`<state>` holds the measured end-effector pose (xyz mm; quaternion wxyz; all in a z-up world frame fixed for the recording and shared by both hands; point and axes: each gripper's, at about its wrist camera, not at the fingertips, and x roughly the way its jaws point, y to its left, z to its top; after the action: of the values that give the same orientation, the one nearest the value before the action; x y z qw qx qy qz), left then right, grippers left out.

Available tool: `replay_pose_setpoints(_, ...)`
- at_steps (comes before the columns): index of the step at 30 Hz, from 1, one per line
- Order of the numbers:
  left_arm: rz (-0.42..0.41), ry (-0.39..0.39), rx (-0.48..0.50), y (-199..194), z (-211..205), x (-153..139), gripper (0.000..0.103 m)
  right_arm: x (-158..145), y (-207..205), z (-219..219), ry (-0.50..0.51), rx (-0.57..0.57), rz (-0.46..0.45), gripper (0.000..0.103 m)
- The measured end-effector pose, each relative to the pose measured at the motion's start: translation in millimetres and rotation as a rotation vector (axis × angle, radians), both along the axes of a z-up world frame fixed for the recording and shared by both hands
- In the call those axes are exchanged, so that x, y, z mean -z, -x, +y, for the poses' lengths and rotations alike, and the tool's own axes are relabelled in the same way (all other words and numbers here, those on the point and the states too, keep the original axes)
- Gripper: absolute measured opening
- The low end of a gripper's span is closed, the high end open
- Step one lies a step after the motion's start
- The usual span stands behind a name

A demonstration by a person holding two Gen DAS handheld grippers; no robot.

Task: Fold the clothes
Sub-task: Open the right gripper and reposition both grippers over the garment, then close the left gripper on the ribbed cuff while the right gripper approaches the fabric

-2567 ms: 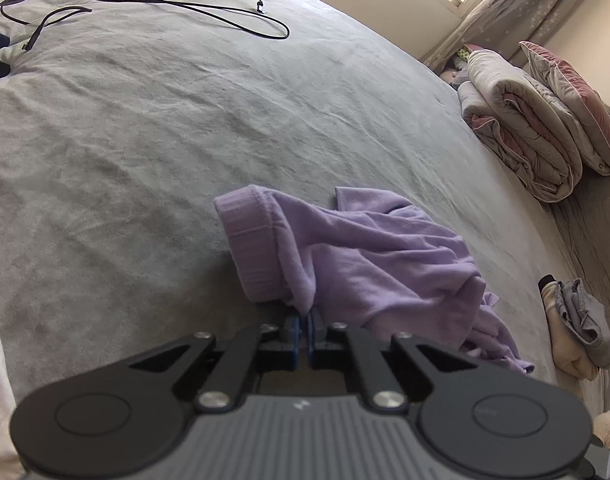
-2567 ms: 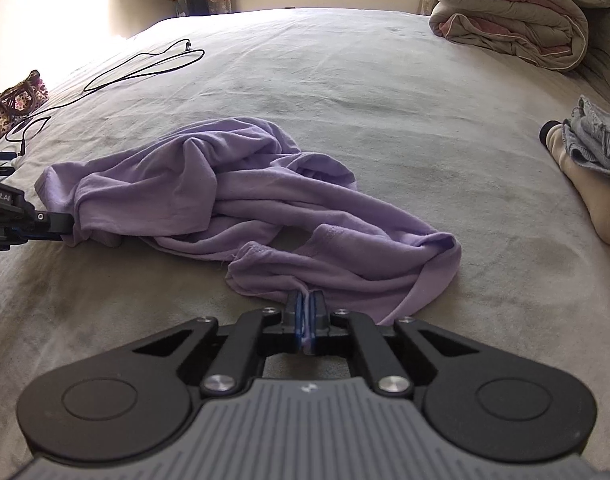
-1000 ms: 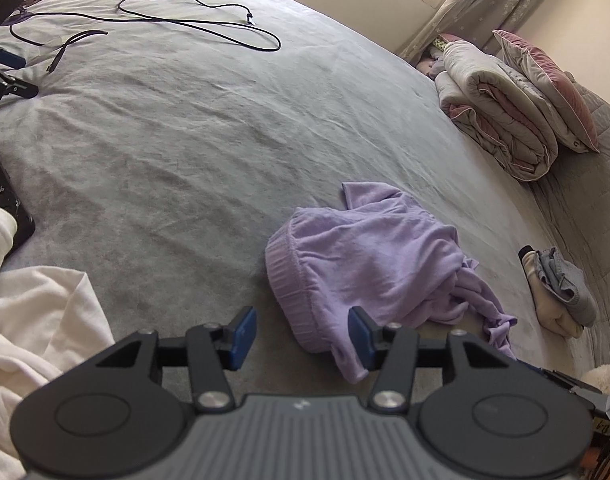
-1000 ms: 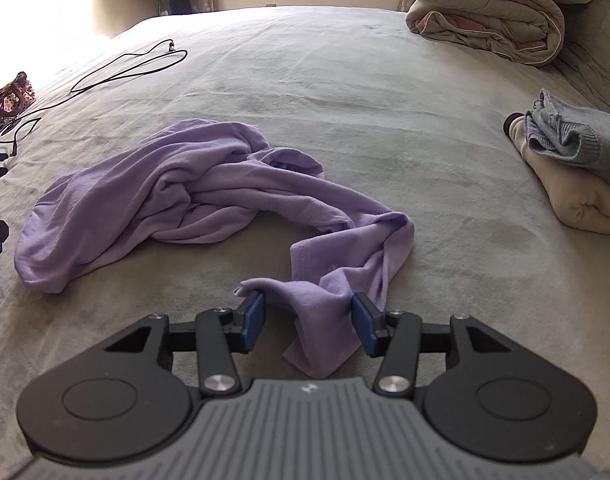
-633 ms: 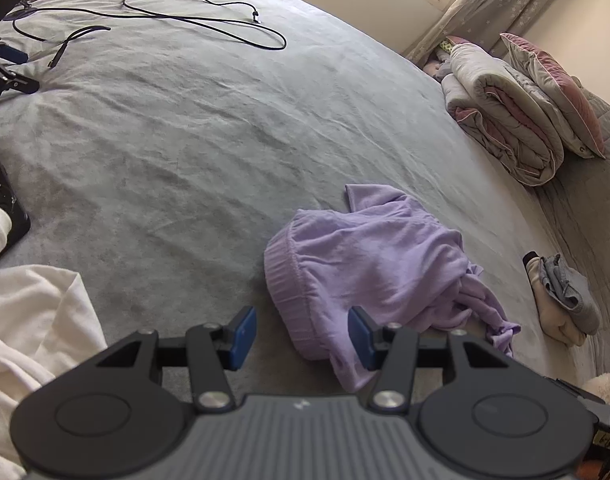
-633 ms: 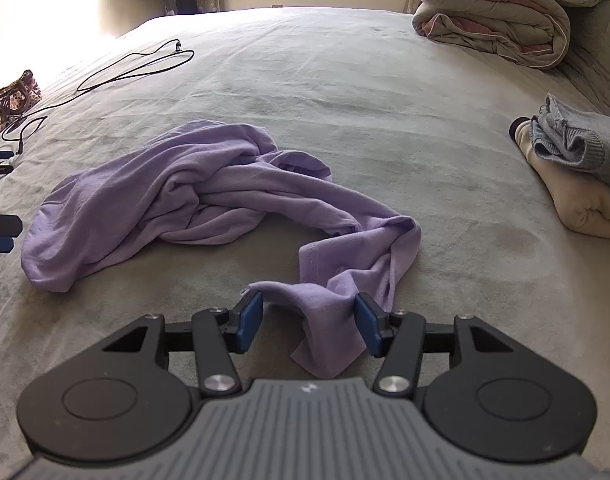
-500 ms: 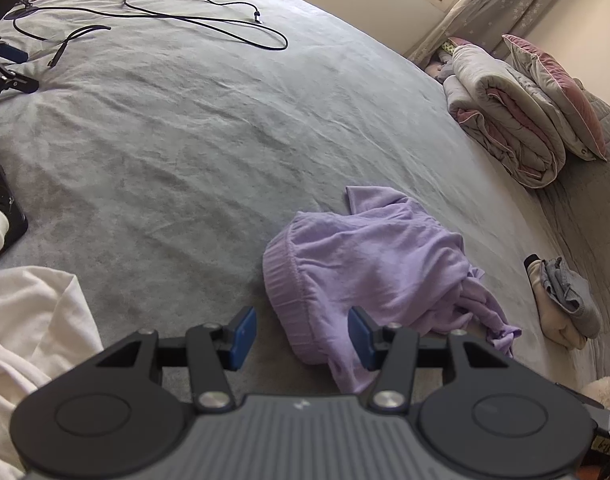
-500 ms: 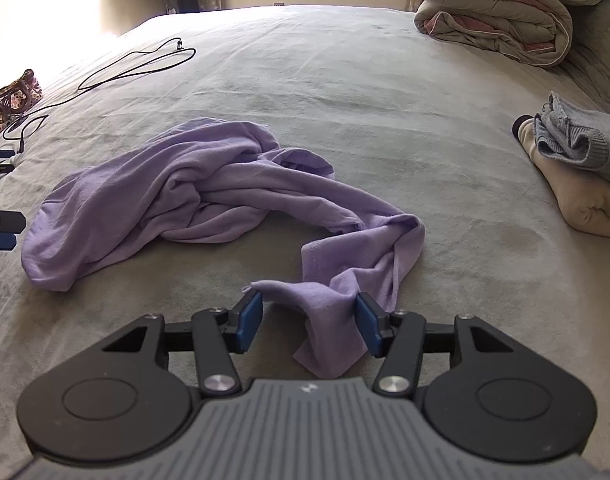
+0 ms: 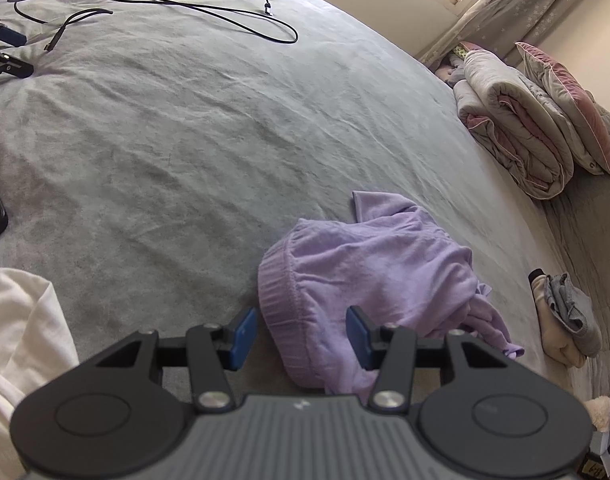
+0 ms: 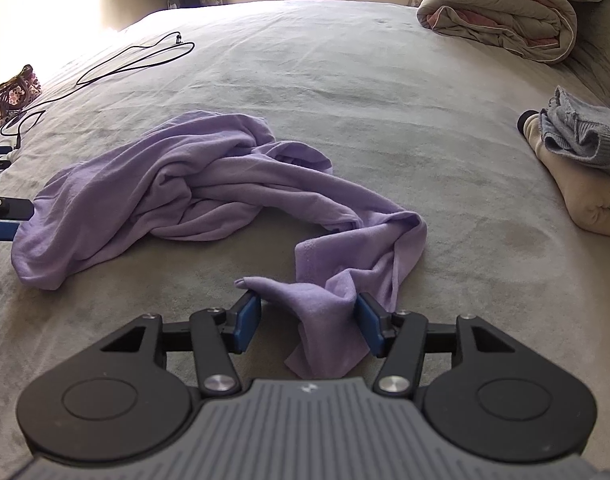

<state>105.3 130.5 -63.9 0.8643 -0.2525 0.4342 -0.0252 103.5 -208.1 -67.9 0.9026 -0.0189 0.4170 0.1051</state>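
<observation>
A crumpled purple garment (image 9: 369, 280) lies on the grey bed cover (image 9: 185, 128). My left gripper (image 9: 301, 338) is open, and the garment's ribbed hem lies between its jaws without being held. In the right wrist view the same garment (image 10: 177, 184) spreads across the bed, with a twisted end reaching toward me. My right gripper (image 10: 308, 326) is open, and that loose end lies between its jaws, not gripped. The tip of the left gripper shows at the left edge of the right wrist view (image 10: 1, 216).
A black cable (image 9: 209, 8) loops at the far side of the bed. A rolled quilt (image 9: 513, 124) and a pillow (image 9: 565, 100) sit at the right. A folded beige and grey pile (image 10: 581, 160) lies at the right. White cloth (image 9: 21, 340) lies near left.
Both grippers were shut on the purple garment 2.6 s ago, then opened and let it go. Over the last second both stay open and barely move.
</observation>
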Motion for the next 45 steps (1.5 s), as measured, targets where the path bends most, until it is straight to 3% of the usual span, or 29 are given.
replay_pose_setpoints(15,0.017,-0.017,0.028,-23.4,-0.2,14.2,0.039,4.9,-5.9,-7.2,-0.002,-0.027,-0.002,0.062)
replay_pose_setpoints(22,0.004,-0.036,0.058,-20.4,-9.2,12.9,0.027,1.7,-6.1,-4.8,0.006,-0.022,-0.004,0.063)
replay_pose_setpoints(34,-0.004,-0.008,0.033,-19.7,-5.8,10.8,0.025,-13.8,-14.6,12.1,-0.011,-0.058,-0.033,0.063)
replay_pose_setpoints(45,-0.023,0.022,0.007,-23.2,7.0,5.2,0.025,-5.6,-43.4,26.3,0.009,-0.062,-0.033,0.063)
